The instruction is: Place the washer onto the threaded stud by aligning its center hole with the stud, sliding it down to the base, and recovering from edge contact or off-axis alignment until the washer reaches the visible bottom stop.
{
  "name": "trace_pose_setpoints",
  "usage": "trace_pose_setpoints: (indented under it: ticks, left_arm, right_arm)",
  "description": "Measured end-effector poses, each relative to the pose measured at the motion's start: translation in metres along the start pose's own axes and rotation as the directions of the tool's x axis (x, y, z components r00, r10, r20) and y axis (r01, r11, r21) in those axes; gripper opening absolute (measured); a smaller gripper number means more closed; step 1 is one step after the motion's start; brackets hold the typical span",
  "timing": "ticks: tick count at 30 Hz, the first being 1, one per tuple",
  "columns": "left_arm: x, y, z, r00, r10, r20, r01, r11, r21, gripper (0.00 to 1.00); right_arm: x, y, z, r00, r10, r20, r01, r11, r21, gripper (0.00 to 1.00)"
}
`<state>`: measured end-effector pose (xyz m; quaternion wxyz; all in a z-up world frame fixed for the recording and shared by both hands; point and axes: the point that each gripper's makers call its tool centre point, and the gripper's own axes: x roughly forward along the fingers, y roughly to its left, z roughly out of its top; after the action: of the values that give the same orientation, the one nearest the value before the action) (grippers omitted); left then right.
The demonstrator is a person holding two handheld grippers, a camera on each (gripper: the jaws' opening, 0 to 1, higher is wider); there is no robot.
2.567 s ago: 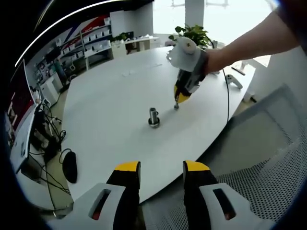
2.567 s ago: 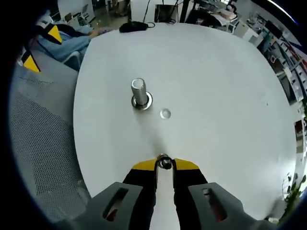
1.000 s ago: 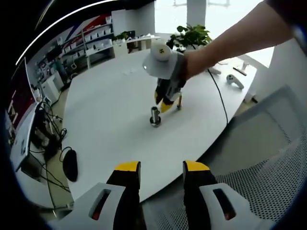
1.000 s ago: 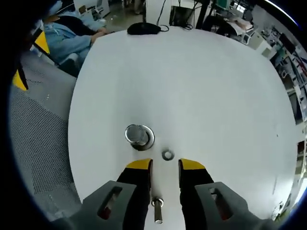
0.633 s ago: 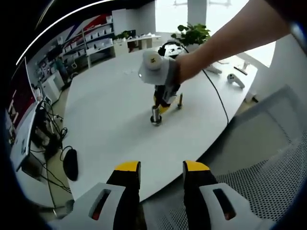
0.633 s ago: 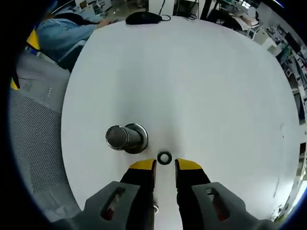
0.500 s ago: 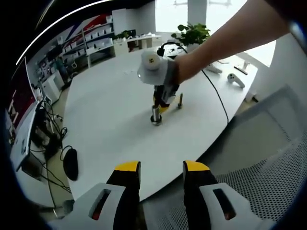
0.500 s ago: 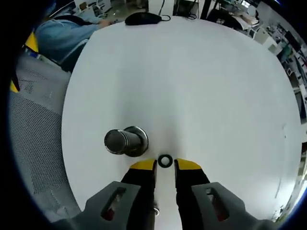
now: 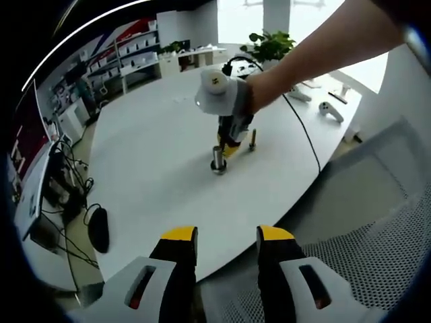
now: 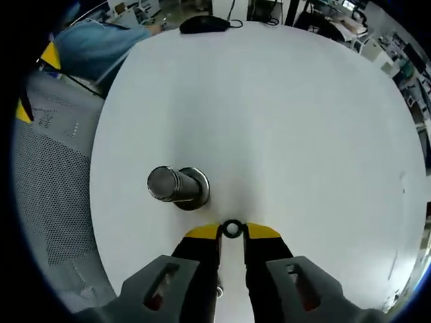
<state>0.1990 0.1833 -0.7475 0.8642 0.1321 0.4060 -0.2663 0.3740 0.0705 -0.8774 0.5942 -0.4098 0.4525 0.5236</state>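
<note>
One threaded stud (image 10: 176,186) and one washer (image 10: 232,229) sit on the white round desk (image 10: 289,121); right tool (image 10: 231,233) straddles the washer, unclamped; left tool (image 9: 220,235) open. Office shelves (image 9: 128,54) behind.

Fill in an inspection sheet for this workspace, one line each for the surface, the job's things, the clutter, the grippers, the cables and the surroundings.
Surface: white round table, mostly bare.
Job's things: metal stud stands upright on its round base; small washer lies flat on the table beside it, not yet on the stud.
Clutter: a small bolt stands past the stud; a white controller near the far edge.
Grippers: right gripper is low over the table, tips either side of the washer, grip not certain; left gripper is open, held back off the table edge.
Cables: a black cable crosses the table; more tangled on the floor.
Surroundings: mesh chair, potted plant, shelving.
</note>
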Motion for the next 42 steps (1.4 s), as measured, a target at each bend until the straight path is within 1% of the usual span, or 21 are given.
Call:
trace_pose_setpoints:
  ticks: [4,6,10,12,14,18,20,24,25,28,29,31,34,36,38,42]
  left_arm:
    - [0.001,-0.001,0.000,1.000,-0.002,-0.001,0.002,1.000,0.002,0.33]
    - [0.001,-0.001,0.000,1.000,-0.002,-0.003,0.002,1.000,0.001,0.33]
    - [0.001,0.000,0.000,1.000,0.001,0.001,-0.001,1.000,-0.001,0.33]
    - [0.001,-0.001,0.000,1.000,0.000,-0.003,0.000,1.000,0.001,0.33]
    - [0.001,-0.001,-0.001,1.000,-0.001,-0.004,0.001,1.000,0.002,0.33]
    - [0.001,-0.001,-0.001,1.000,-0.002,-0.005,0.002,1.000,0.003,0.33]
    - [0.001,-0.001,-0.001,1.000,-0.001,-0.006,0.001,1.000,0.004,0.33]
    - [0.001,0.000,-0.001,1.000,0.003,-0.004,-0.003,1.000,0.000,0.33]
    - [0.001,0.000,-0.001,1.000,0.003,-0.005,-0.003,1.000,0.001,0.33]
    - [0.001,0.000,-0.002,1.000,0.004,-0.008,-0.004,1.000,0.002,0.33]
    - [0.001,0.001,-0.002,1.000,0.004,-0.007,-0.004,1.000,0.002,0.33]
    - [0.001,0.001,-0.002,1.000,0.006,-0.006,-0.006,1.000,0.000,0.33]
    - [0.002,0.001,-0.002,1.000,0.005,-0.006,-0.005,1.000,0.002,0.33]
    - [0.002,0.000,-0.002,1.000,0.004,-0.004,-0.004,1.000,0.004,0.33]
    - [0.002,0.000,-0.002,1.000,0.004,-0.004,-0.004,1.000,0.008,0.33]
    - [0.002,0.000,0.000,1.000,0.002,0.000,-0.002,1.000,0.014,0.33]
  right_arm:
    - [0.000,0.001,-0.003,1.000,0.008,-0.014,-0.008,1.000,-0.004,0.17]
    - [-0.002,0.002,-0.004,1.000,0.009,-0.025,-0.009,1.000,-0.028,0.17]
    - [0.000,-0.002,-0.005,1.000,0.009,-0.023,-0.009,1.000,-0.004,0.16]
    - [0.000,-0.002,-0.004,0.999,0.011,-0.030,-0.011,1.000,-0.018,0.15]
    - [0.000,-0.003,-0.004,0.999,0.009,-0.043,-0.009,1.000,-0.011,0.15]
    - [0.002,-0.003,-0.004,0.996,0.016,-0.092,-0.020,0.999,-0.047,0.14]
    - [0.002,-0.001,-0.003,0.993,0.008,-0.117,-0.014,0.999,-0.048,0.14]
    - [0.002,-0.001,-0.004,0.991,-0.016,-0.132,0.009,0.999,-0.053,0.14]
    - [0.002,-0.002,-0.004,0.992,-0.018,-0.126,0.011,0.998,-0.054,0.13]
    - [0.000,-0.003,-0.005,0.997,-0.023,-0.078,0.022,1.000,-0.011,0.13]
    - [0.000,-0.003,-0.006,0.998,-0.029,-0.063,0.030,0.999,0.016,0.13]
    - [-0.002,-0.005,-0.011,0.997,-0.046,-0.066,0.048,0.999,0.019,0.13]
    - [-0.008,-0.006,-0.011,0.997,-0.068,-0.038,0.069,0.997,0.043,0.13]
    - [-0.016,-0.010,-0.008,0.996,-0.087,-0.012,0.087,0.994,0.066,0.13]
    - [-0.026,-0.010,-0.005,0.997,-0.080,0.020,0.076,0.989,0.127,0.13]
    - [-0.043,-0.017,-0.008,0.994,-0.105,0.031,0.100,0.985,0.137,0.13]
